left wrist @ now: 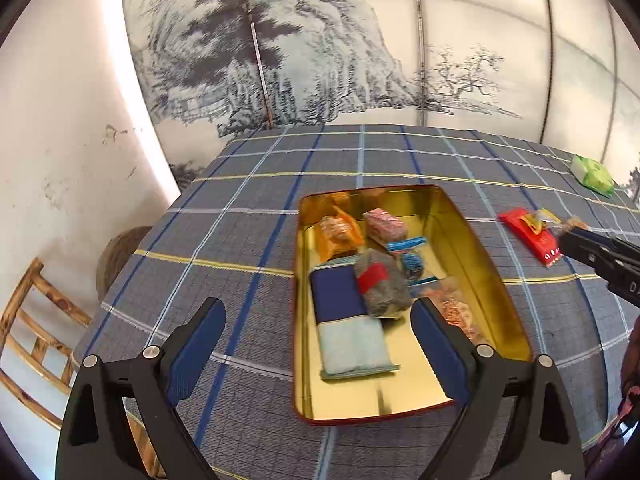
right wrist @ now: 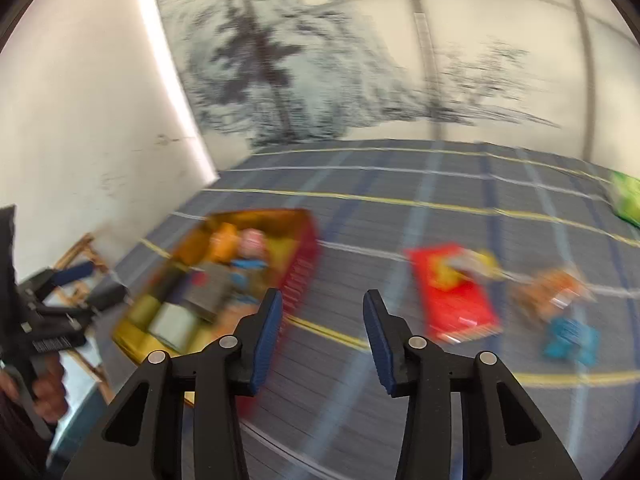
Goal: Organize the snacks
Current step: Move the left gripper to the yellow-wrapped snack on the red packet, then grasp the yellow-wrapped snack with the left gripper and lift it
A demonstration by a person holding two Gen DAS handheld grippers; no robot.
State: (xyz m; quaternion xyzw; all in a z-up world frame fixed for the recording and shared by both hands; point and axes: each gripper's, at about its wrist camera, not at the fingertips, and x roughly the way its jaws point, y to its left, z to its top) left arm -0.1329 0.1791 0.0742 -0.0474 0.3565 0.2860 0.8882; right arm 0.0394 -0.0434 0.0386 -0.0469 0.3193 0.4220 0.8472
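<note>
Left gripper spread wide over gold tin — right gripper parted, empty; no legible writing.

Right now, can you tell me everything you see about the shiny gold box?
The tin box is a rectangular tin with rounded corners, shiny gold inside and red outside. It lies open, no lid on it, flat on the checked tablecloth. Wrapped snacks lie inside, among them a blue and pale packet. Neither gripper touches it.

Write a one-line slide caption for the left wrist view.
Open left gripper over gold tin of snacks; red packet lies outside.
</note>
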